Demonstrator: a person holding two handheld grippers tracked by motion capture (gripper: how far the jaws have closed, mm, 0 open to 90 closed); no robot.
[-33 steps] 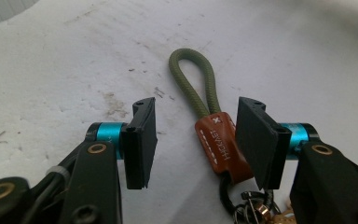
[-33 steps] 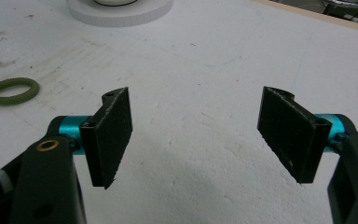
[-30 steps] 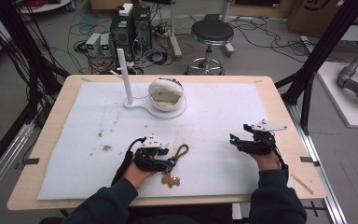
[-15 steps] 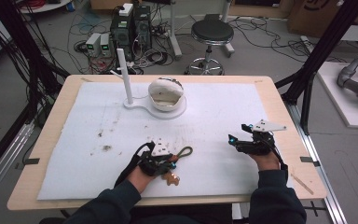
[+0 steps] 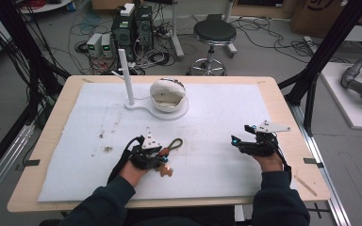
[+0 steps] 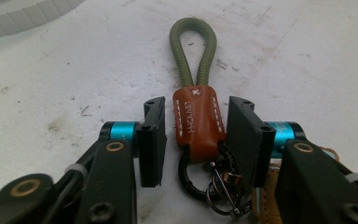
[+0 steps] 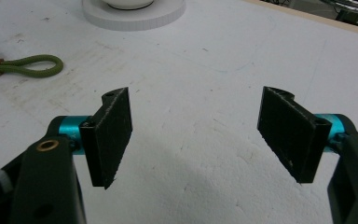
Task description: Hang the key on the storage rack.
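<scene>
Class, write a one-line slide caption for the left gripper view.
Left gripper with its jaws either side of a keychain's brown leather tab, not pressing it; green cord loop ahead.

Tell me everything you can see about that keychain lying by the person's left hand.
The keychain lies flat on the white table cover. It has an olive-green cord loop running into a stitched brown leather sleeve stamped with lettering, then a dark round clasp carrying small metal rings and a tan charm. The left gripper straddles the leather sleeve, its jaws just reopened, with small gaps on both sides.

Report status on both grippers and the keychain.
Left gripper jaws just opening, straddling keychain, pads clear. Right gripper open, idle. Nothing in the way.
</scene>
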